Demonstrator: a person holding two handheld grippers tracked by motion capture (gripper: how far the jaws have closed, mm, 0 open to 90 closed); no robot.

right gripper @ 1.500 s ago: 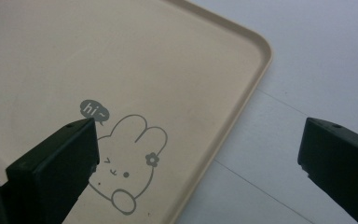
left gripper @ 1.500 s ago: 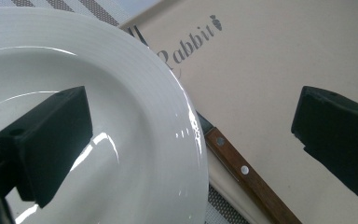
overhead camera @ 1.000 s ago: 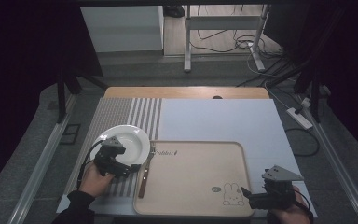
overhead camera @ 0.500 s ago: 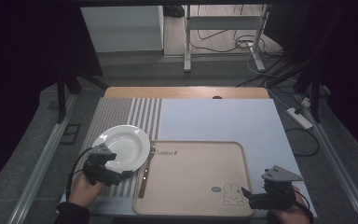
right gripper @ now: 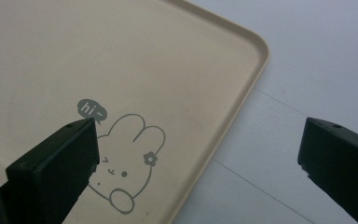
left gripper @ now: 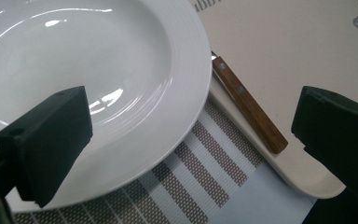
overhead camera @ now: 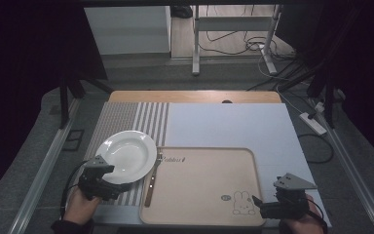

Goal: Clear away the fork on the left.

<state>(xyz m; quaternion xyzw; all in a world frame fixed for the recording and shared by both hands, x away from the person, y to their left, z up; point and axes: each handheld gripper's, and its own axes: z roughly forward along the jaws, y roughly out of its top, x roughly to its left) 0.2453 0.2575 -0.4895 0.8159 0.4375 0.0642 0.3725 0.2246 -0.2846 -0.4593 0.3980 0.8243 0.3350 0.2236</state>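
Note:
A white plate (overhead camera: pixel 126 156) (left gripper: pixel 98 84) lies on the striped placemat (overhead camera: pixel 126 122) at the left. To its right is a beige tray (overhead camera: pixel 199 180) (right gripper: pixel 74 56) with a rabbit drawing (overhead camera: pixel 243 204) (right gripper: pixel 121 163). A utensil with a wooden handle (overhead camera: pixel 151 184) (left gripper: pixel 249 109) rests on the tray's left rim. My left gripper (overhead camera: pixel 108 187) (left gripper: pixel 191 154) is open at the plate's near rim, holding nothing. Off the tray's near right corner, my right gripper (overhead camera: pixel 259 204) (right gripper: pixel 200 172) is open and empty, its jaws either side of the tray's edge.
A pale blue mat (overhead camera: pixel 233 126) (right gripper: pixel 317 56) covers the table's right and far part. The wooden table edge (overhead camera: pixel 195 96) runs along the back. Cables and a power strip (overhead camera: pixel 312 122) lie on the floor beyond.
My left gripper has drawn back from over the plate's near rim toward the person and slightly left. The right gripper has stayed still.

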